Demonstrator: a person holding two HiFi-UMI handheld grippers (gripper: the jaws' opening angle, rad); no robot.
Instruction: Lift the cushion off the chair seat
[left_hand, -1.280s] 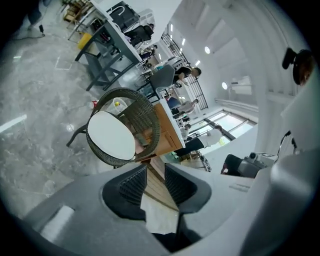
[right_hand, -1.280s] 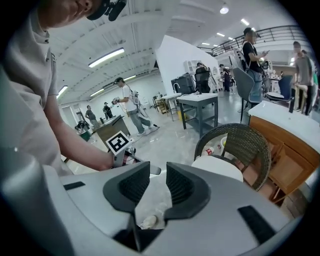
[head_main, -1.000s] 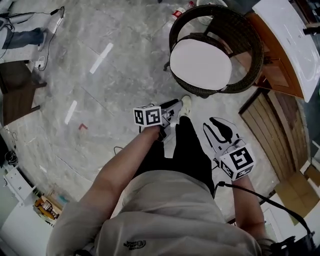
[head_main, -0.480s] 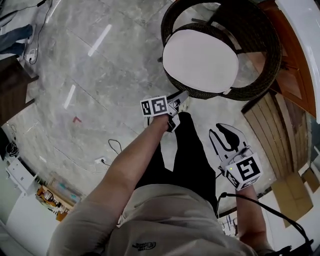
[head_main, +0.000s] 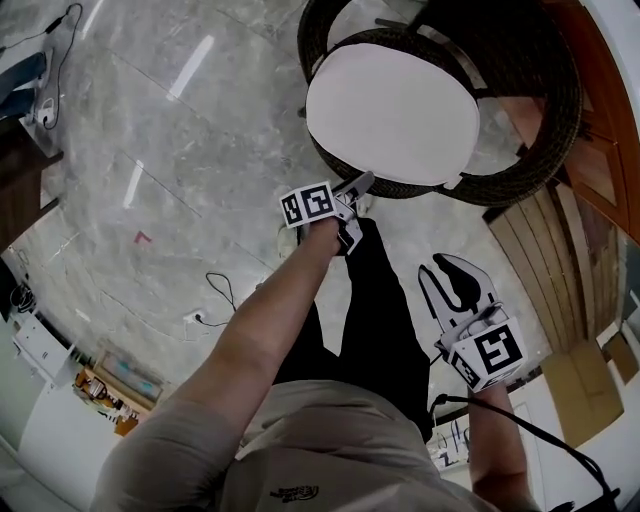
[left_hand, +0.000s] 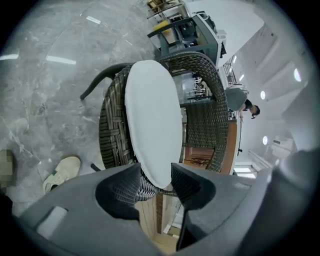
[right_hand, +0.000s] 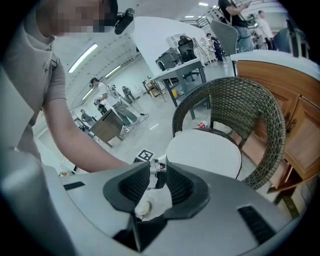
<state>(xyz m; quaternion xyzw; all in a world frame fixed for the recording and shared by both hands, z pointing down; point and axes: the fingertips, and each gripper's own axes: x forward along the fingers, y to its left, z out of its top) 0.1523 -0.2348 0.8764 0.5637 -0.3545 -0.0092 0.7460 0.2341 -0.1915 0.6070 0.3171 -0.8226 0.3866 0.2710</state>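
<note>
On the chair (head_main: 520, 165) seat the cushion (head_main: 390, 110) lies flat, ungrasped; the approach is judged in hand. The left gripper (head_main: 352, 205) is held just short of the chair's near rim, its jaws opening on nothing. The right gripper (head_main: 452, 275) is held farther from the chair, parted and empty. Next, the cushion's edge must be reached and clamped.

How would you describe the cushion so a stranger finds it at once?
Beside the wooden cabinet stands a dark wicker chair. On its seat lies the cushion: rounded, flat, plain white, the only pale thing inside that dark weave.
</note>
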